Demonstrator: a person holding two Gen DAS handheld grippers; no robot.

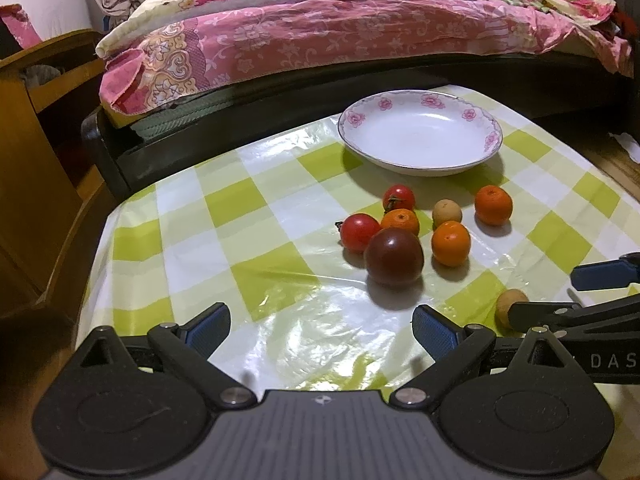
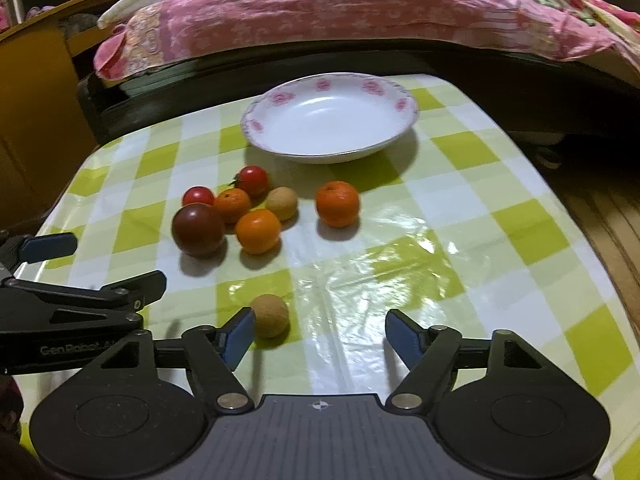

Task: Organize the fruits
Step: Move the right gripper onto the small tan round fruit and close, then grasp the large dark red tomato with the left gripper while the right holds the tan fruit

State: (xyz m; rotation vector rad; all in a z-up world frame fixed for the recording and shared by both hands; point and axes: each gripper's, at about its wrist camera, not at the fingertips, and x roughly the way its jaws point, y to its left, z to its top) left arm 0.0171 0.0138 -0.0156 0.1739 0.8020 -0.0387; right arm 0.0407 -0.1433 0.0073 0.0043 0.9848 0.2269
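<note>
A small tan fruit (image 2: 271, 316) lies alone on the checked tablecloth (image 2: 460, 208), round, with no long axis to tell. It sits just beside the left pad of the right gripper (image 2: 320, 334), whose jaws stand apart, gripping nothing. The left gripper (image 1: 322, 330) is also spread and empty. Further off, a cluster: a dark tomato (image 2: 198, 230), two red tomatoes (image 2: 252, 180), three oranges (image 2: 337, 204) and another tan fruit (image 2: 281, 203). Beyond them stands a white plate (image 2: 256, 114) before a bed (image 2: 320, 20).
</note>
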